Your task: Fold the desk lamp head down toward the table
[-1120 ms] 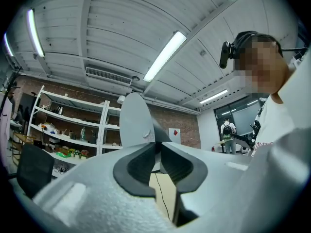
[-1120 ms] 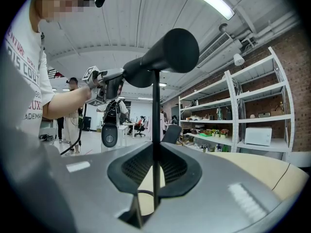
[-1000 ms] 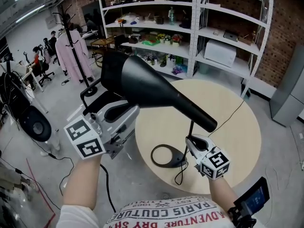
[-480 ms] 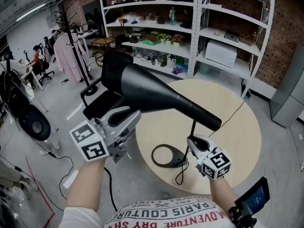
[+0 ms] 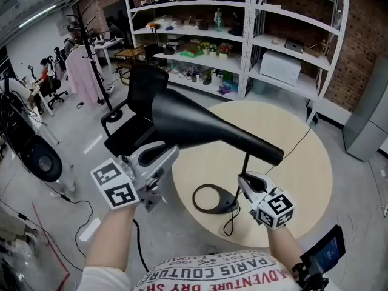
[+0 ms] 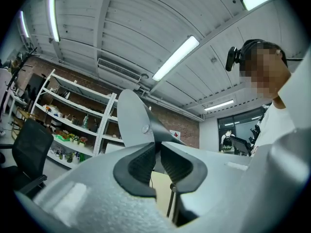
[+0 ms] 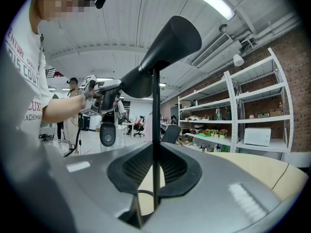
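Left gripper (image 6: 156, 154) in my hand has its jaws drawn narrow, the pads nipping the thin rim of the black lamp head (image 5: 200, 120) at its wide mouth. That cone-shaped head hangs nearly level above the near left edge of the round table (image 5: 306, 174), wide end out to the left past the tabletop, narrow end to the right over the wood. My right gripper (image 7: 154, 171) is closed narrow too, clamped on the lamp's slim black stem (image 7: 155, 106), which stands upright between its ribbed pads. Just left of that gripper the lamp's ring-shaped base (image 5: 225, 206) lies flat on the table near its near edge, and a thin black cord (image 5: 297, 144) trails away across the top to the far right.

At the far side a white shelf rack (image 5: 248, 53) carries the only stores I can see: small bottles, potted flowers and mixed clutter on the left bays, and a white box-like unit (image 5: 280, 68) alone on a right-hand shelf; what is inside it I cannot tell. Each gripper's cube shows black-and-white square markers. Upside down on my white shirt (image 5: 212, 271) I can read "PARIS COUTURE"; the other lines are partly cut off.
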`<move>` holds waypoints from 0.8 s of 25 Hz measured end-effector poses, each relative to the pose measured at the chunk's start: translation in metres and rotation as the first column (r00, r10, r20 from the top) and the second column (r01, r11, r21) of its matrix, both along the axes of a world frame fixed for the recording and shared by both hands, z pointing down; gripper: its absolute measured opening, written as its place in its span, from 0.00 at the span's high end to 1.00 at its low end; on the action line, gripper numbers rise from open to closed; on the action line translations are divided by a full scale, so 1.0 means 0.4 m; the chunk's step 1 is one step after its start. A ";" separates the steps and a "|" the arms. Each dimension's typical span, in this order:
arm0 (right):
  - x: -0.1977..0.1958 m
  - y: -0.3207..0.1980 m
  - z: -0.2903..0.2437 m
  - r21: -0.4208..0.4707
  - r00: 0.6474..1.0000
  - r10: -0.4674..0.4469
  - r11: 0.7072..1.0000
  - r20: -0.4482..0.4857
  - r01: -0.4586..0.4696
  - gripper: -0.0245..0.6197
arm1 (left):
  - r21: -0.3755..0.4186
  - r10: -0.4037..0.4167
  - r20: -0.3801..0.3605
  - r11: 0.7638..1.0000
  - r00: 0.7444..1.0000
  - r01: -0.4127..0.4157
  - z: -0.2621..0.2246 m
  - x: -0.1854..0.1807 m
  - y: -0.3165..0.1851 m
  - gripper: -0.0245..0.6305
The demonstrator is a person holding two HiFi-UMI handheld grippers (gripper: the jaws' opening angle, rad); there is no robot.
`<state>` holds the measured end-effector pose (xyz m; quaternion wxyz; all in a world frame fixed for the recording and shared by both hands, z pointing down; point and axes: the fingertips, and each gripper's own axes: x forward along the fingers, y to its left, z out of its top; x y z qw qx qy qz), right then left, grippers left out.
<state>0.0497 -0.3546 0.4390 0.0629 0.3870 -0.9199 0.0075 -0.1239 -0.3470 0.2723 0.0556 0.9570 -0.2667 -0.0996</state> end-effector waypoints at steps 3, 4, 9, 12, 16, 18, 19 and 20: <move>0.000 0.003 0.001 0.000 1.000 -0.001 1.000 0.000 0.001 0.90 | -0.013 -0.002 -0.010 1.000 1.000 0.002 0.013 -0.001 0.003 0.90; 0.000 0.002 0.000 0.000 1.000 -0.002 1.000 0.000 0.002 0.90 | -0.018 -0.003 -0.013 1.000 1.000 0.002 0.016 -0.001 0.002 0.90; 0.000 -0.003 0.001 0.000 1.000 -0.009 1.000 0.000 0.009 0.90 | -0.054 -0.009 -0.033 0.999 0.999 0.007 0.044 -0.001 -0.003 0.90; -0.001 0.000 0.002 0.000 1.000 -0.012 1.000 0.000 0.012 0.90 | -0.076 -0.009 -0.049 0.997 0.999 0.005 0.062 -0.001 0.001 0.90; -0.005 0.001 0.005 0.001 1.000 -0.015 1.000 0.001 0.015 0.90 | -0.081 -0.008 -0.060 0.997 0.998 0.003 0.081 -0.003 0.003 0.90; -0.004 0.004 0.004 0.002 1.000 -0.014 1.000 0.003 0.014 0.90 | -0.086 -0.005 -0.063 0.996 0.998 -0.001 0.090 -0.001 0.006 0.90; -0.004 0.006 0.003 0.002 1.000 -0.013 1.000 0.004 0.013 0.90 | -0.090 -0.003 -0.064 0.996 0.998 -0.003 0.094 0.000 0.008 0.90; -0.004 0.007 0.002 0.002 1.000 -0.012 1.000 0.004 0.012 0.90 | -0.095 -0.001 -0.064 0.995 0.998 -0.005 0.098 0.001 0.009 0.90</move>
